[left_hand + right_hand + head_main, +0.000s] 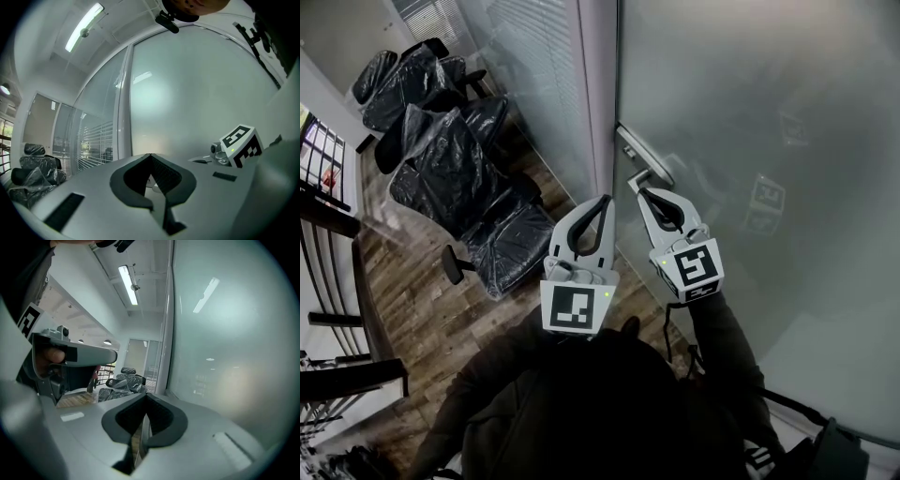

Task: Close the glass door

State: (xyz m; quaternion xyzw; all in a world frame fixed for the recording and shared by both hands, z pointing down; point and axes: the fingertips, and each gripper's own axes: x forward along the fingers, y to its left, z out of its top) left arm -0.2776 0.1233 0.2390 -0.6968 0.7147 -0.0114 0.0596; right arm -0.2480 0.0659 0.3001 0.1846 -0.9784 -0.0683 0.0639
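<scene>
frosted glass door stands upright, metal handle at its edge.

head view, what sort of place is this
Probably an office, maybe newly fitted out: a frosted glass door with a lever handle set in glass partition walls, and office chairs wrapped in black plastic on a wood-look floor.

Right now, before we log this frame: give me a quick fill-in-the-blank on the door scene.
1. The chairs left of the door are wrapped in black ____ sheeting.
2. The left gripper and the right gripper both have their jaws ____, with nothing between them.
3. The gripper nearest the door handle is the ____ one.
4. The glass door is ____ rather than clear.

Missing words: plastic; shut; right; frosted.
</scene>
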